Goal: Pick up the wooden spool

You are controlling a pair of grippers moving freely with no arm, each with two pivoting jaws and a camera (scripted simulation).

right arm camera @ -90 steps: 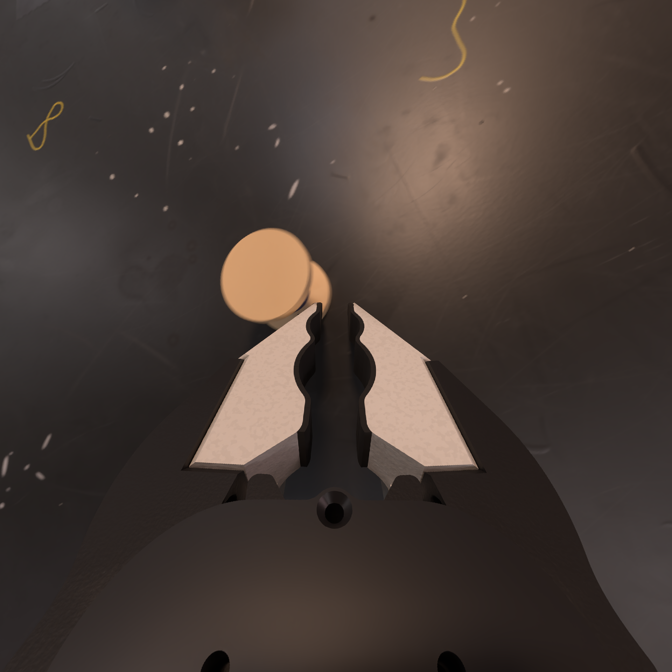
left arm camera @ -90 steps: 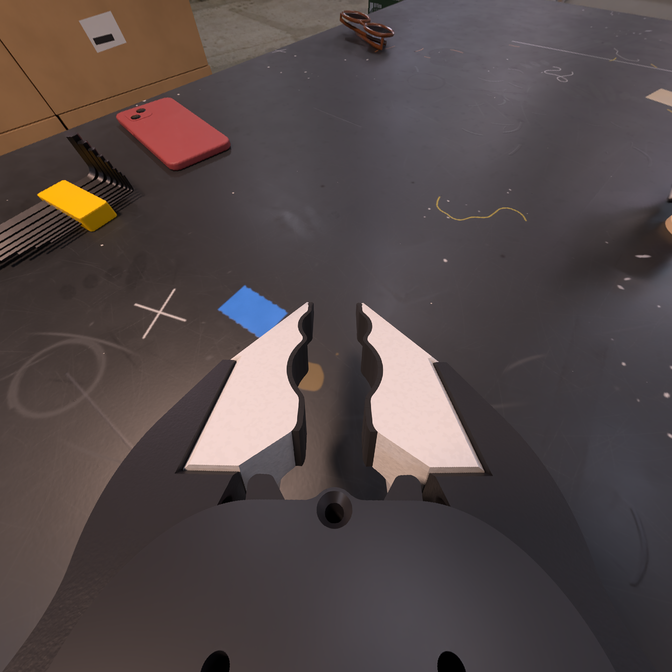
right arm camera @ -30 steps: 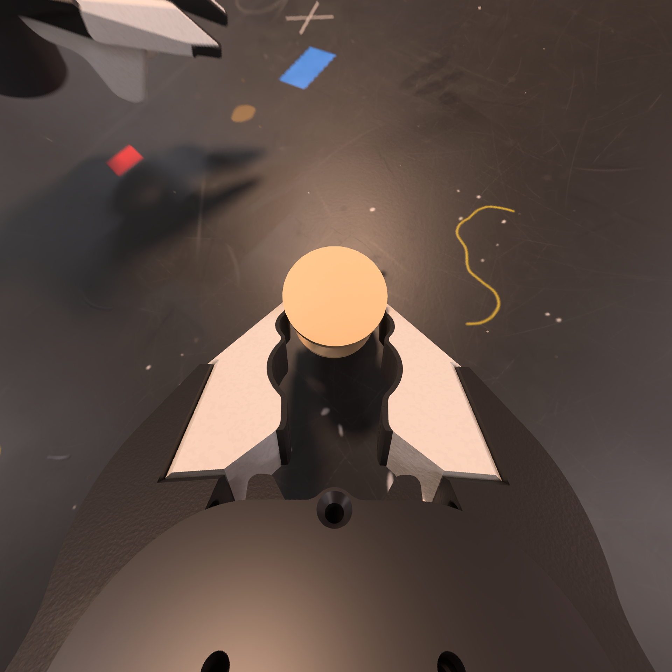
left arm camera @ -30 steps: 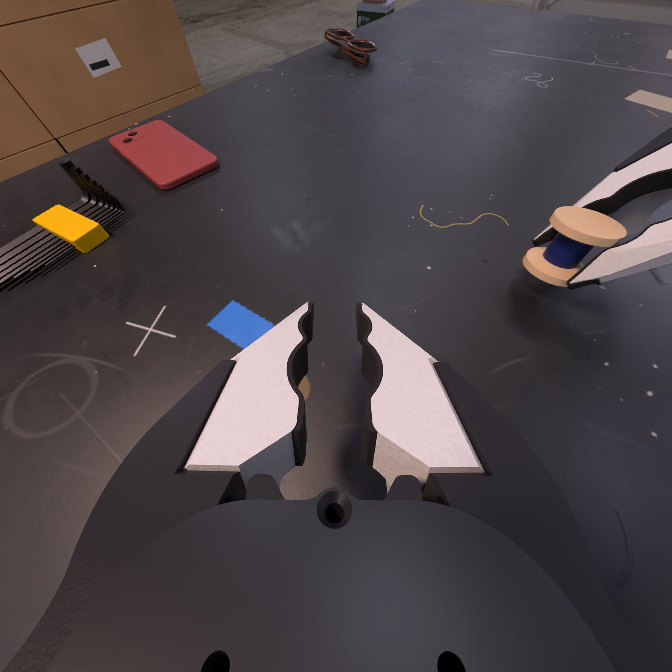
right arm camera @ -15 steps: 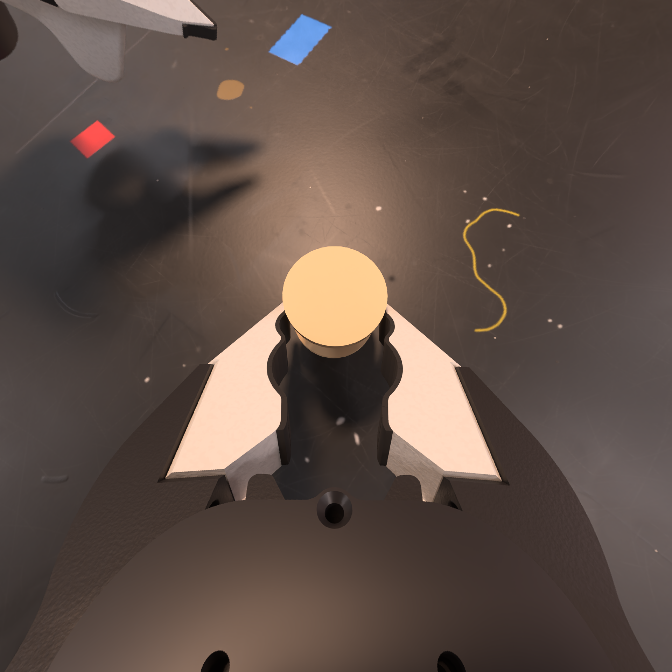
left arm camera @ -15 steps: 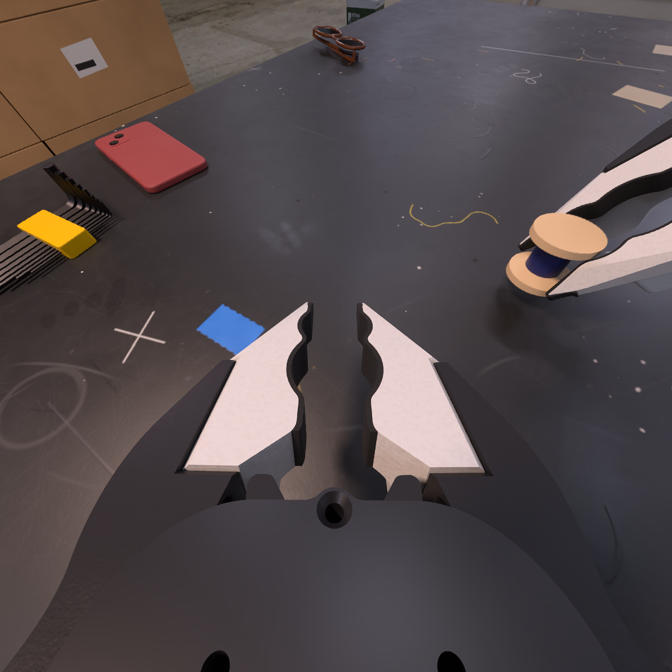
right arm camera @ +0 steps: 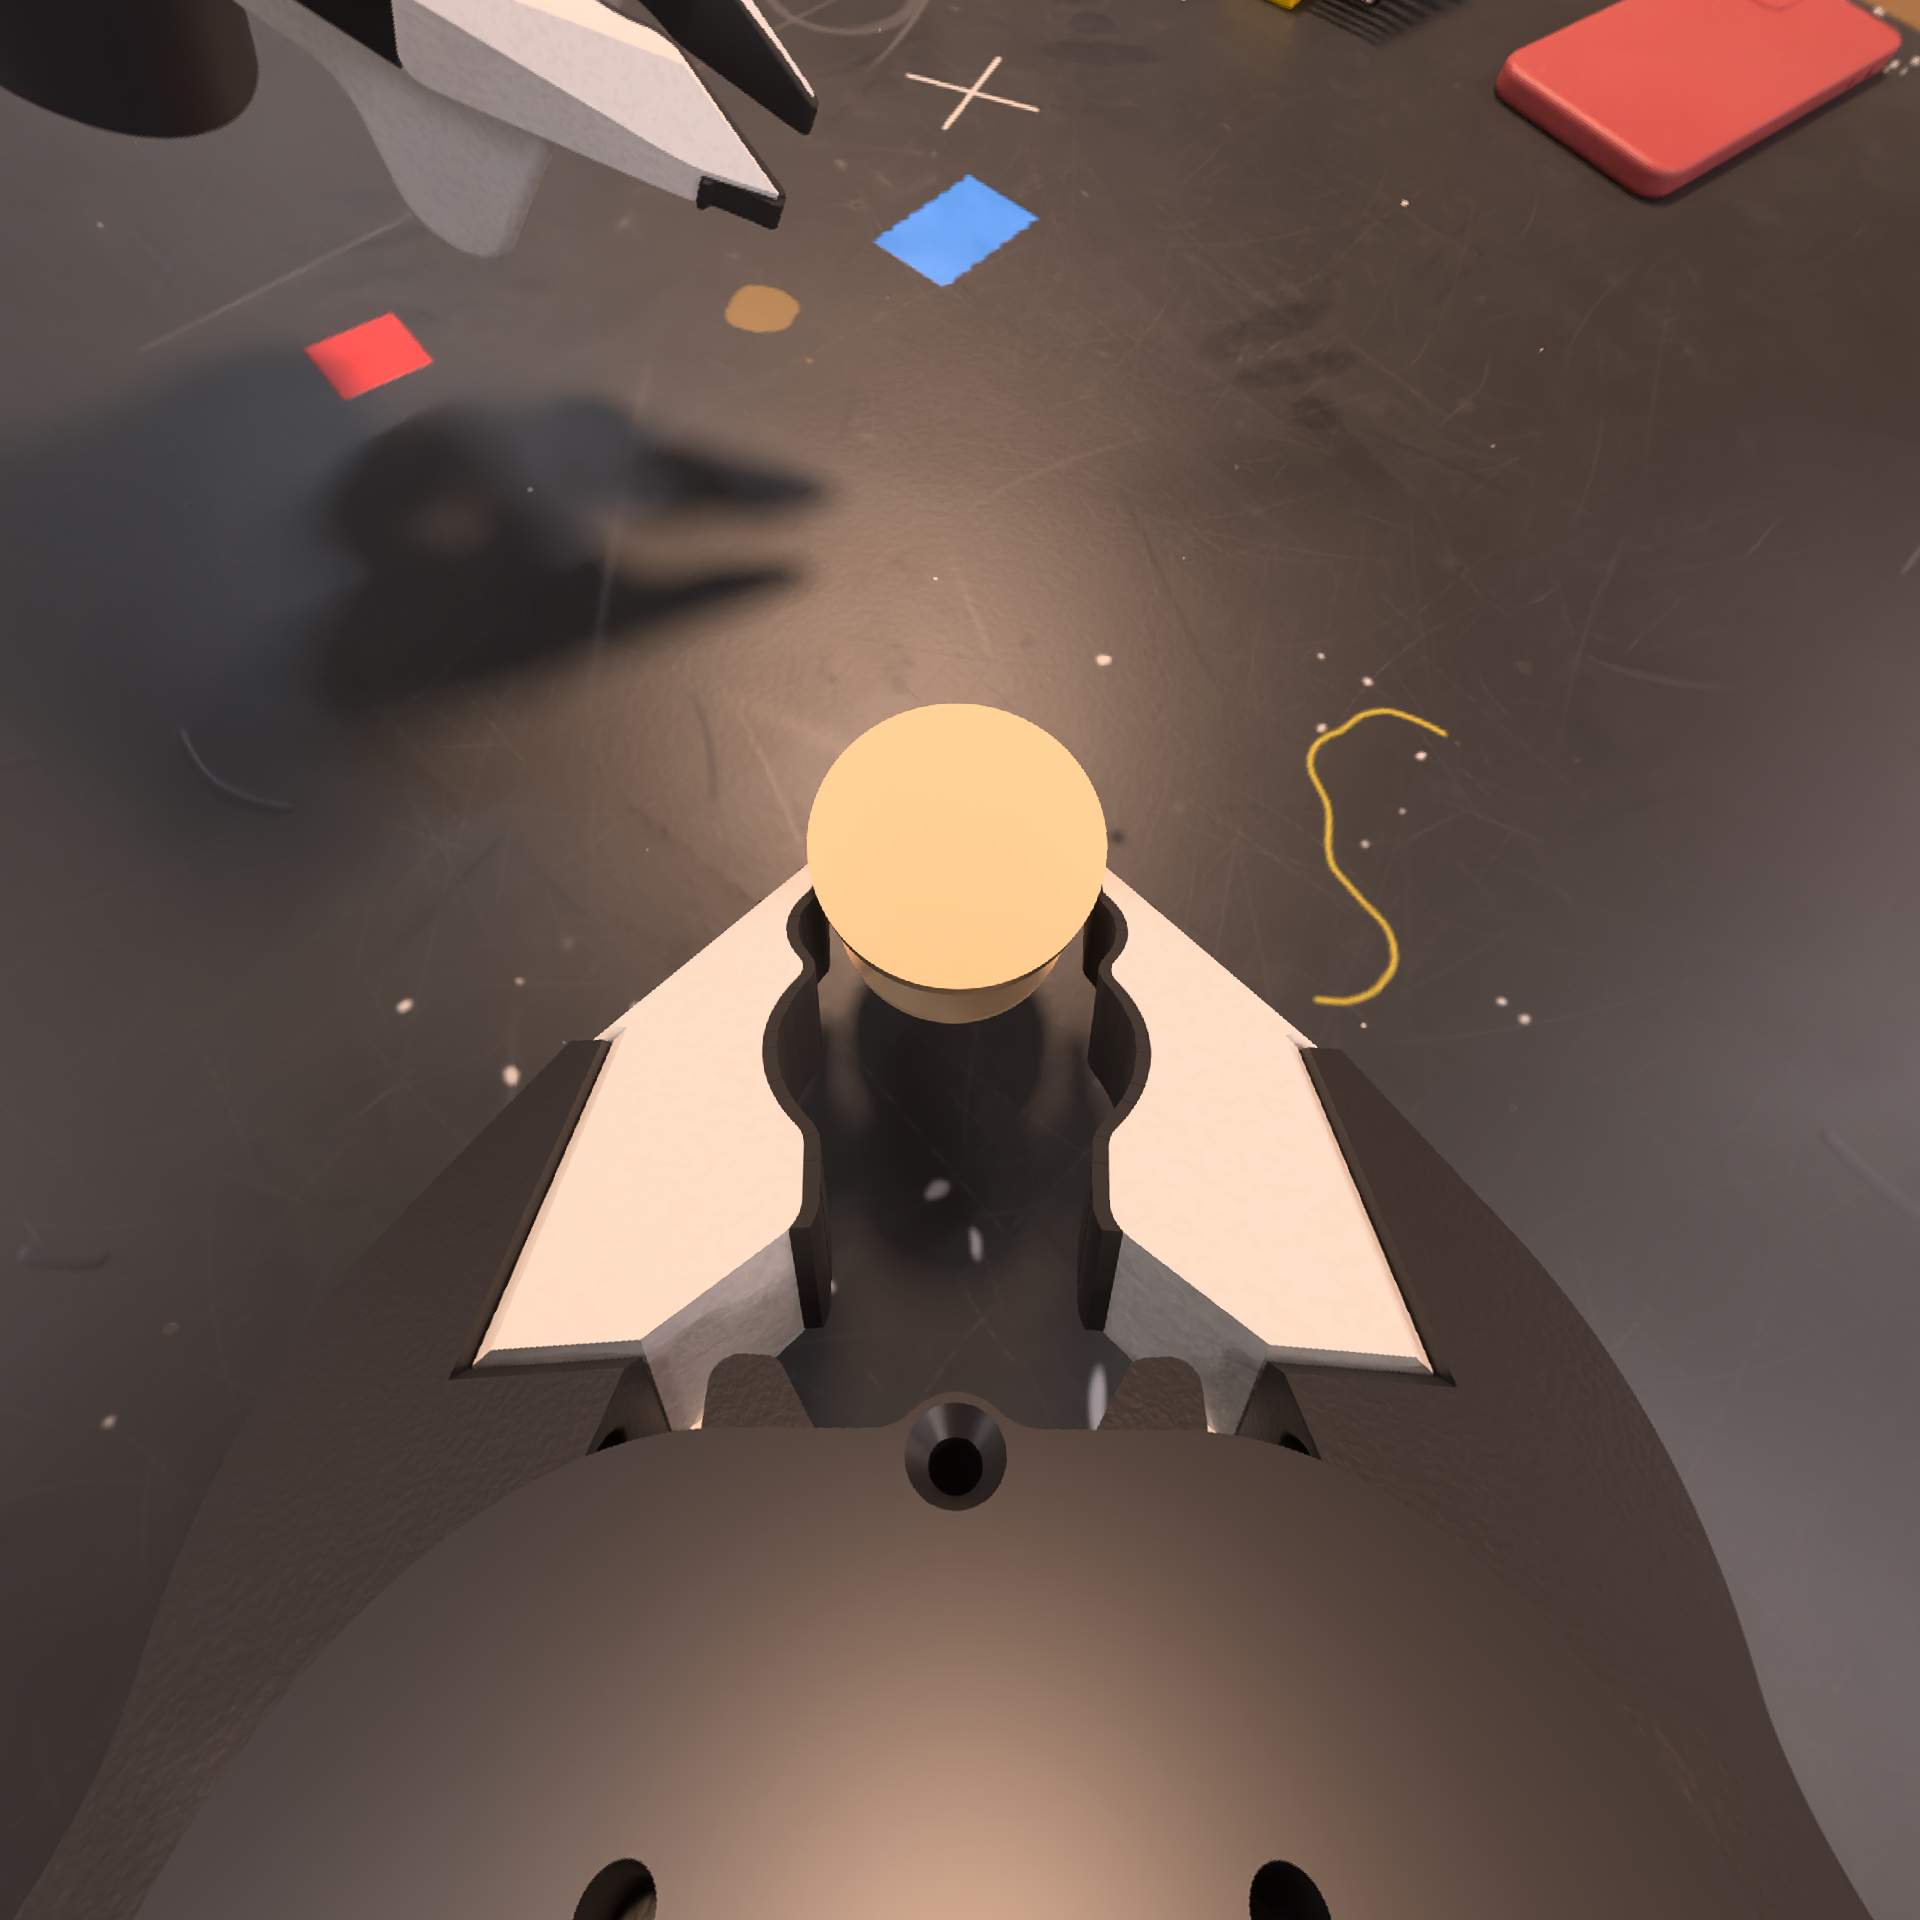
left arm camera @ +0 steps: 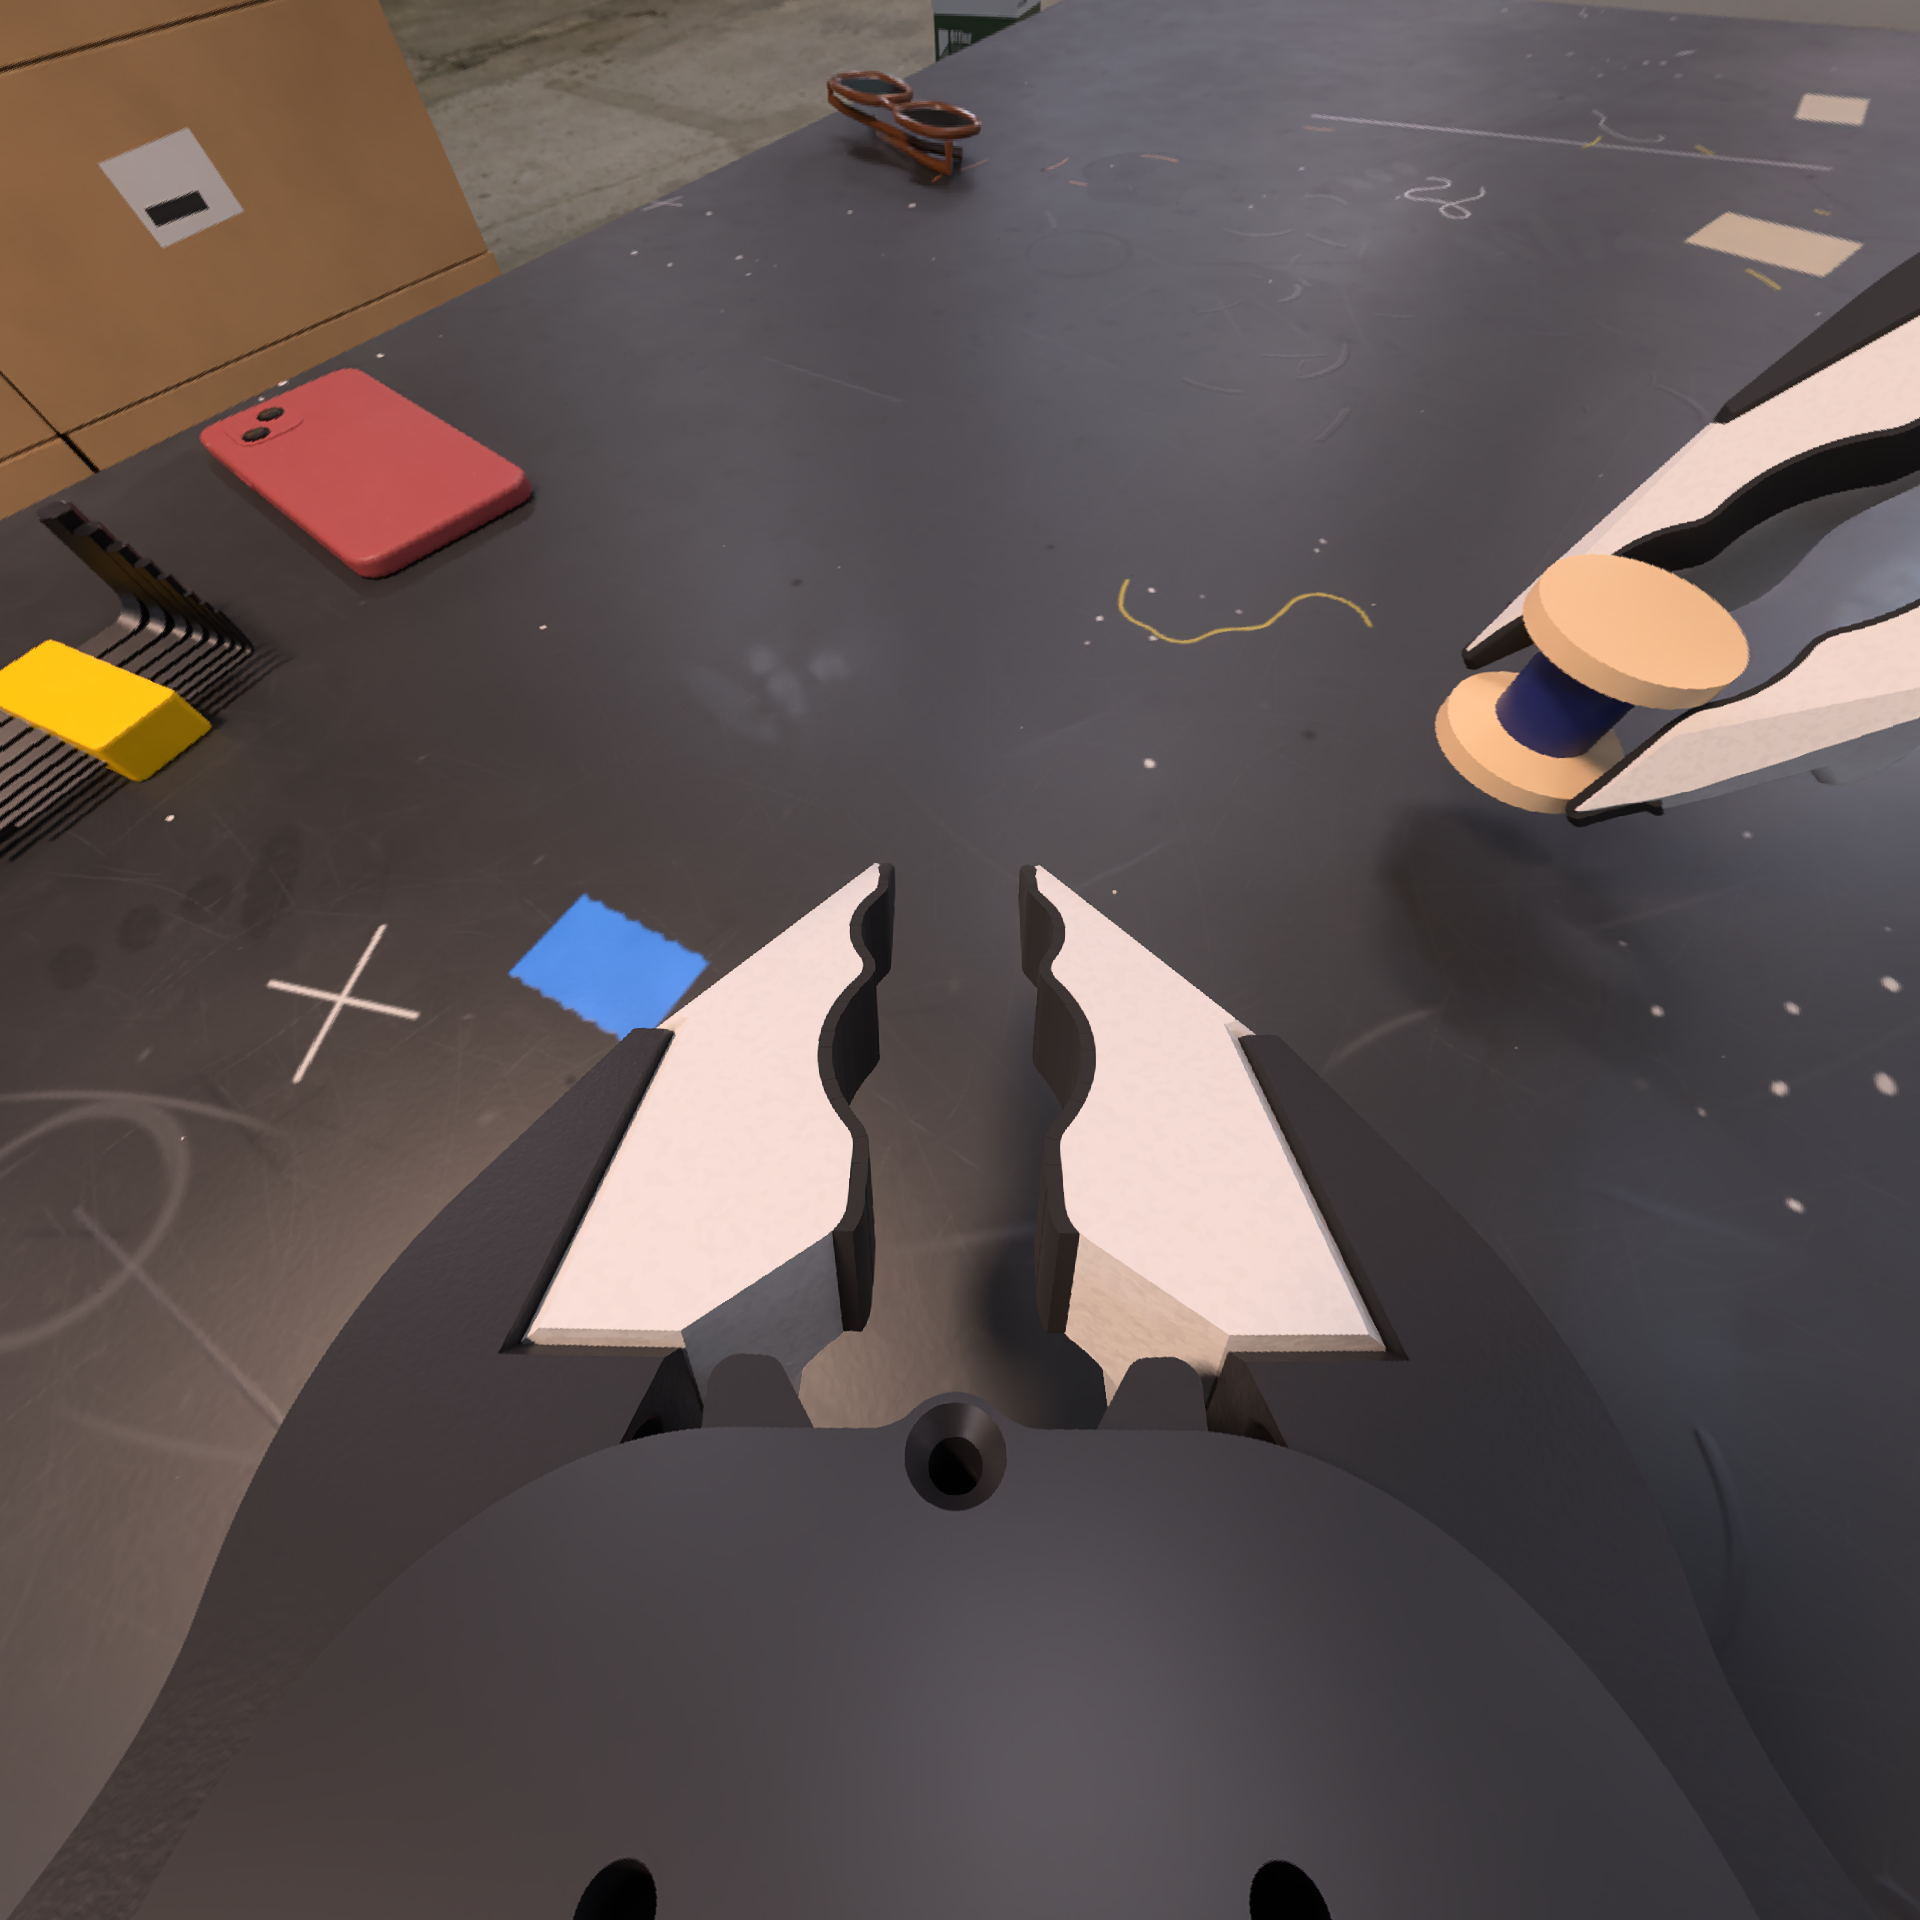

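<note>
Spool point(left arm camera: 1590, 681) clamped between the fingertips of the right hand-held gripper point(right arm camera: 956, 904), lifted clear of the table point(left arm camera: 1039, 436), shadow on the surface below and nothing touching underneath. Gripped across the blue-wound core, between the two tan flanges, probably so the flanges stop it sliding out along its axis; axis tilted a little from upright in the left wrist view. Held right at the tips, not deep in the notches, so likely a shallow hold that a jolt could loosen. Seen from the right wrist, only the top flange visible, round and centred between the tips.

Left hand-held gripper point(left arm camera: 956, 883) released, fingers a small way apart with nothing between them, hovering above the table well apart from the spool; probably kept aside to leave room for the lift.

Task judged all but done: spool already off the table.

Counted: one spool, two hand-held grippers. One red phone point(left arm camera: 364, 468) flat near the table's edge, one set of hex keys point(left arm camera: 135, 644) in a yellow holder beside it, one pair of glasses point(left arm camera: 904, 120) at the far edge. One blue patch point(left arm camera: 608, 966), one red patch point(right arm camera: 369, 353), one tan spot point(right arm camera: 762, 309), one chalk cross point(left arm camera: 343, 1003), one yellow thread point(left arm camera: 1236, 618). Two beige patches far right, well away. Cardboard boxes point(left arm camera: 208, 208) beyond the table, number unclear.
</note>
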